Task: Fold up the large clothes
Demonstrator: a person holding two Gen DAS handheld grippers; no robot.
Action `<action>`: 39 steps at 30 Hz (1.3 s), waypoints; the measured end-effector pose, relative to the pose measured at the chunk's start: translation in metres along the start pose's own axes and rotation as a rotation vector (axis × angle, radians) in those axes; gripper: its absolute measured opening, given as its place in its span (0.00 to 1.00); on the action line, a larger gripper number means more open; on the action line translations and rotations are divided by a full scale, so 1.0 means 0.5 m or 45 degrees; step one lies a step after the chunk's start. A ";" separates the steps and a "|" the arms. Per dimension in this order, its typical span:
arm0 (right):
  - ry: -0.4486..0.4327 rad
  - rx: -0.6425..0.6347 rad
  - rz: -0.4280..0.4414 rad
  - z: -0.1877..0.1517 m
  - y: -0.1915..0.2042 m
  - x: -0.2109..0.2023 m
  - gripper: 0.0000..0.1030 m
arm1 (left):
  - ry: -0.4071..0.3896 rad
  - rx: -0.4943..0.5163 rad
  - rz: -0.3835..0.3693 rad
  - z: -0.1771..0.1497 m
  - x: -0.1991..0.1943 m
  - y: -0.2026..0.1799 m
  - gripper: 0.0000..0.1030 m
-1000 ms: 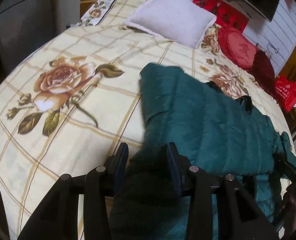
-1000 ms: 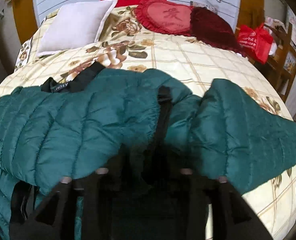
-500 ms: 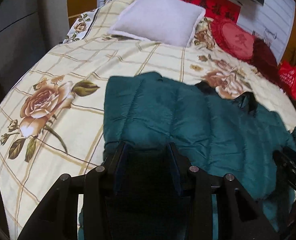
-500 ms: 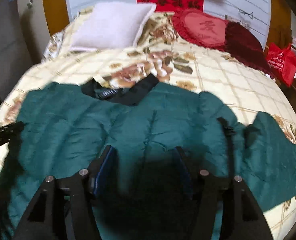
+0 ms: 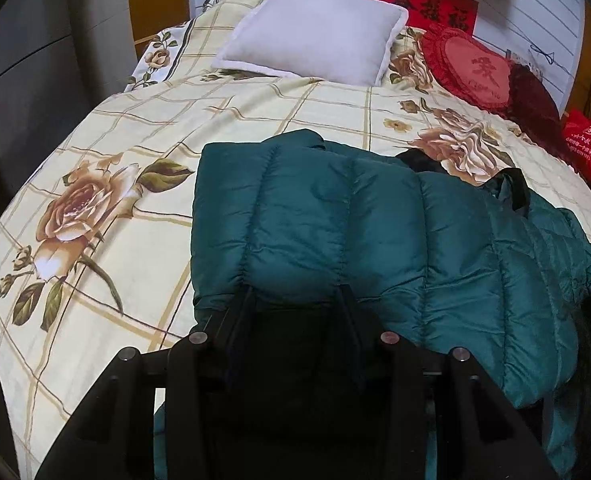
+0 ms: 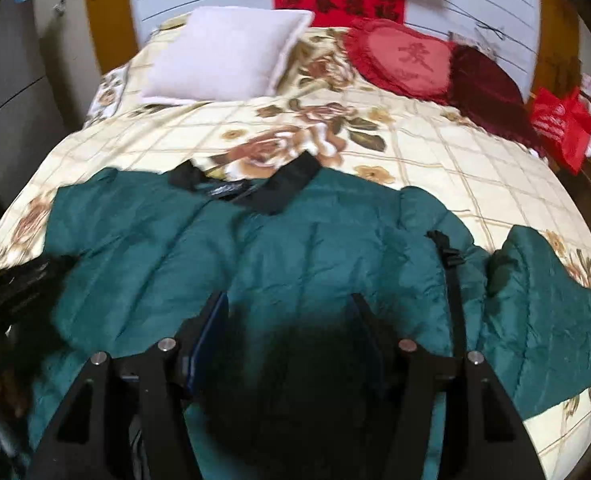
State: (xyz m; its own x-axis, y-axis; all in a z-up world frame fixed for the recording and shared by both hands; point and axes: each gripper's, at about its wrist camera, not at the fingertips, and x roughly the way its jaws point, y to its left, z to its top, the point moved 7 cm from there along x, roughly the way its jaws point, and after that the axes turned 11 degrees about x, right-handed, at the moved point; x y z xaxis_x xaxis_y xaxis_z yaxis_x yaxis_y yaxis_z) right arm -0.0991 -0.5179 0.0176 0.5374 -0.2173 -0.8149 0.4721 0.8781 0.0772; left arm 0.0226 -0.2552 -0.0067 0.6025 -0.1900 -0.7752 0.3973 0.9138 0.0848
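While the green down jacket [image 5: 375,240] is lying spread across the floral bed [image 5: 95,140], the left gripper [image 5: 297,304] is easing apart around its hem fold, the right gripper [image 6: 289,312] is straddling padding half-wide — grip unclear; both should be lifting evenly — together.

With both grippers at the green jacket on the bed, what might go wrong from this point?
1. The puffy green jacket looks slippery, and the left gripper, whose jaws are opening, may lose the fabric and let the fold spring back.
2. The right sleeve lies spread out near the bed's edge and could slide off.
3. The black strap might catch on the right gripper.
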 end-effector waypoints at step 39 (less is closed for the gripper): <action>-0.031 0.078 -0.085 -0.072 -0.104 -0.083 0.79 | -0.011 -0.015 -0.197 -0.015 -0.087 -0.100 0.26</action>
State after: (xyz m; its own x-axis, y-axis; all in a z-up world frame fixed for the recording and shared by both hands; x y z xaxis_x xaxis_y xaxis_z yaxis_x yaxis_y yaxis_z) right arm -0.1711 -0.5393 0.0268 0.5198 -0.2859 -0.8050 0.5493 0.8336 0.0587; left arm -0.0289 -0.2901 0.0179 0.5409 -0.3319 -0.7728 0.4774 0.8776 -0.0428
